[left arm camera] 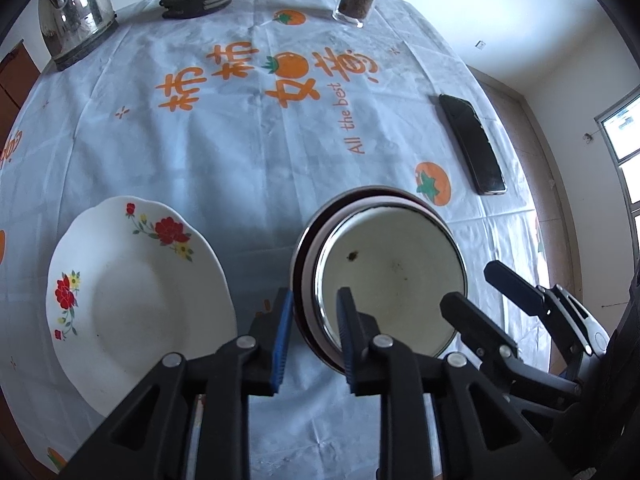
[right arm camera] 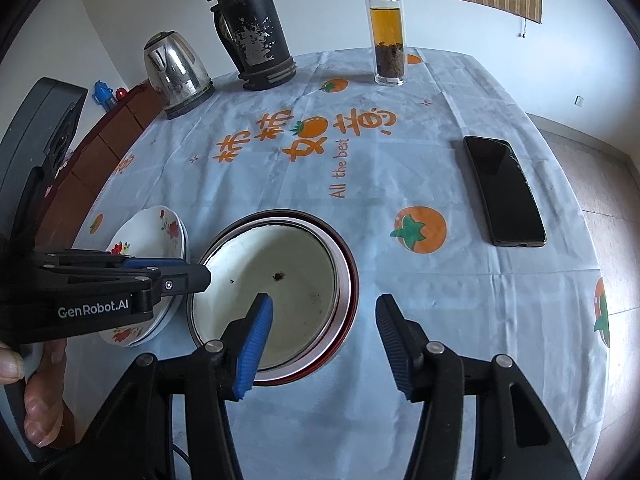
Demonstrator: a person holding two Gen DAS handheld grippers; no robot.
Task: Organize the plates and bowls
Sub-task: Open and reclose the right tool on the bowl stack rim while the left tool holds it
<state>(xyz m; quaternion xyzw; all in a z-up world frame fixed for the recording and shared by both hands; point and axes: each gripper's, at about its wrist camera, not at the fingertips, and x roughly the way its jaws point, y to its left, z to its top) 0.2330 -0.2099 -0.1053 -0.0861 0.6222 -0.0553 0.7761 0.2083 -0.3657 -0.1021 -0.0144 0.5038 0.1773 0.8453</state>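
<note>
A stack of bowls [left arm camera: 392,276], a cream enamel one nested in a red-rimmed metal one, sits on the tablecloth. My left gripper [left arm camera: 314,338] straddles the stack's left rim, one blue pad outside and one inside, closed on it. A white flowered plate [left arm camera: 132,288] lies to the left. In the right wrist view the bowl stack [right arm camera: 280,280] is in the middle, the plate [right arm camera: 150,240] at its left behind the left gripper [right arm camera: 192,276]. My right gripper [right arm camera: 324,344] is open, its left finger over the bowl, its right finger outside the rim.
A black phone [right arm camera: 504,192] lies at the right. A steel kettle [right arm camera: 176,76], a black thermos [right arm camera: 252,28] and a glass tea bottle [right arm camera: 388,32] stand along the far edge. The table's right edge drops to the floor.
</note>
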